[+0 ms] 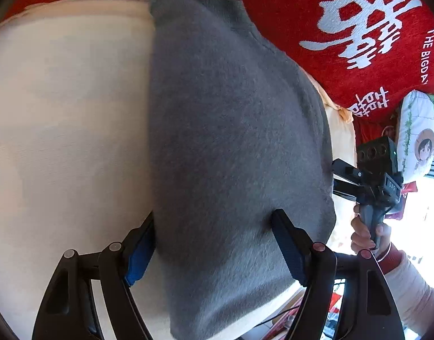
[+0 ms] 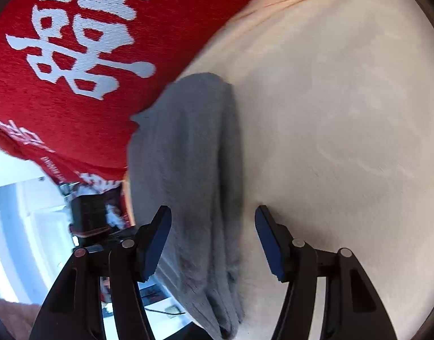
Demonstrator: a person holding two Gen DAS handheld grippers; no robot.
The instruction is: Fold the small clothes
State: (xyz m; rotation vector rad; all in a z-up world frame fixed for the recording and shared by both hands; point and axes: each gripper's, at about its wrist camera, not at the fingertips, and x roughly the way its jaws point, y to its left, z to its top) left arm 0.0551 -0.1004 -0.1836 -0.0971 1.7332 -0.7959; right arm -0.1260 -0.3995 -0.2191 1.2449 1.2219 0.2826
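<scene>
A folded grey fleece garment (image 1: 231, 130) lies on a cream cloth surface (image 1: 66, 119). My left gripper (image 1: 214, 226) is open, its blue-padded fingers (image 1: 287, 243) straddling the garment's near end and resting on or just above it. The right gripper (image 1: 344, 178) shows at the garment's right edge in the left wrist view. In the right wrist view the garment (image 2: 188, 175) runs as a folded strip between the fingers of my open right gripper (image 2: 212, 221). Nothing is held.
A red pillow with white characters (image 1: 358, 28) lies behind the garment; it also shows in the right wrist view (image 2: 75, 56). A white cartoon-print cushion (image 1: 418, 133) sits at the far right. The cream surface's edge (image 1: 287, 300) drops off near the garment's lower end.
</scene>
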